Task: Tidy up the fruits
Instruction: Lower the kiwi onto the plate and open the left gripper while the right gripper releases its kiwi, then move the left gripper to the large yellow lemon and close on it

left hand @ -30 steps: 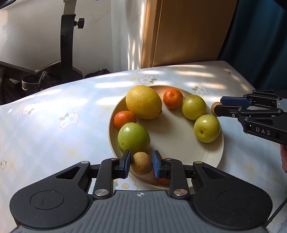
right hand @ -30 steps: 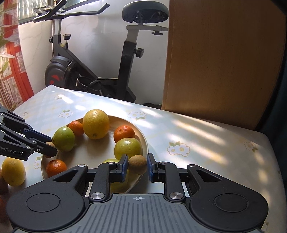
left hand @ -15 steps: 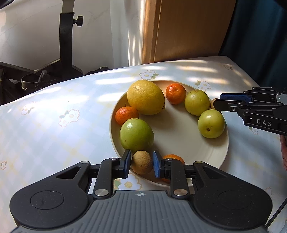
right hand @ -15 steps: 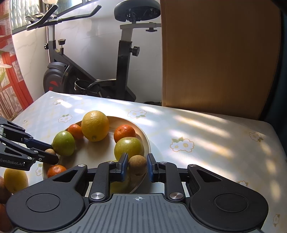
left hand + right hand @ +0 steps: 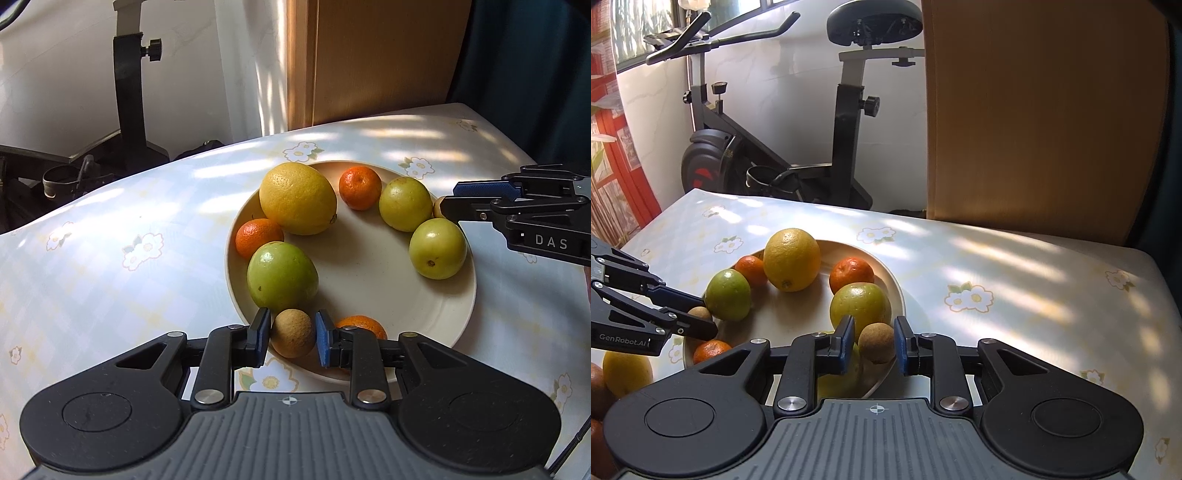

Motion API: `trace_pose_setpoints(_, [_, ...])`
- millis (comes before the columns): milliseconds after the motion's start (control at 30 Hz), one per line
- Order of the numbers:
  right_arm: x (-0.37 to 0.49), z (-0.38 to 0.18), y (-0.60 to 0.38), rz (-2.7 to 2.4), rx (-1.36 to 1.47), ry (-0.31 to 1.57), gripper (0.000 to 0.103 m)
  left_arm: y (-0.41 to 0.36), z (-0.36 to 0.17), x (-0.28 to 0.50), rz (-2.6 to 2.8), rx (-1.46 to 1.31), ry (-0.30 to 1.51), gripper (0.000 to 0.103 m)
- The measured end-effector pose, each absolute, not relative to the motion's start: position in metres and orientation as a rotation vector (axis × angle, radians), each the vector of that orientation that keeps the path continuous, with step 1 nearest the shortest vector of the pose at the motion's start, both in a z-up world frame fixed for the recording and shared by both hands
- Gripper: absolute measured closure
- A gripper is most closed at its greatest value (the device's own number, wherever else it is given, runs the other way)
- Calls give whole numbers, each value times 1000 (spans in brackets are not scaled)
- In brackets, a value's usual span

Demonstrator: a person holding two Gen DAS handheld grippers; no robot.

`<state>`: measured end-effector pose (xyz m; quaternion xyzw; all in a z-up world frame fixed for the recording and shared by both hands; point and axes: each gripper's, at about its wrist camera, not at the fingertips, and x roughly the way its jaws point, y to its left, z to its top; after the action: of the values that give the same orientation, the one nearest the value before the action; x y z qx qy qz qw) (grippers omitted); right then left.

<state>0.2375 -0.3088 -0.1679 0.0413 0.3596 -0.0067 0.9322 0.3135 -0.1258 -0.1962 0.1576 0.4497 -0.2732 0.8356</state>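
Observation:
A cream plate point(image 5: 369, 266) on the floral tablecloth holds a large yellow citrus point(image 5: 297, 199), a green fruit point(image 5: 281, 277), two yellow-green fruits point(image 5: 437, 248), and three tangerines point(image 5: 360, 187). My left gripper point(image 5: 291, 334) is shut on a small brown fruit point(image 5: 293, 332) over the plate's near rim. My right gripper point(image 5: 874, 345) is shut on another small brown fruit point(image 5: 877, 341) over the plate's right rim; it also shows in the left wrist view point(image 5: 458, 205) at the plate's far right edge.
An exercise bike point(image 5: 783, 147) stands beyond the table's far edge. A wooden panel point(image 5: 1045, 118) rises behind the table. A yellow fruit point(image 5: 626, 373) and brown fruits point(image 5: 598, 391) lie off the plate at the left in the right wrist view.
Both grippers, each still holding its brown fruit, have moved slightly in over the plate's rim. The fruits on the plate have not moved.

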Motion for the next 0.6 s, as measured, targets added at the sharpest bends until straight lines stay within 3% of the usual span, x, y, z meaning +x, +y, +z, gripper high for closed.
trace_pose_setpoints(100, [235,-166,-309,-21,94,731,80,-123,-196,311,-588,308,945,73])
trace_pose_setpoints(233, [228,-161,-308,-31,103,714,78,-116,-188,308,-603,250,943,59])
trace_pose_setpoints(600, [196,-147,-291,-36,123,680,77,-95,-151,276,-617,280,842,59])
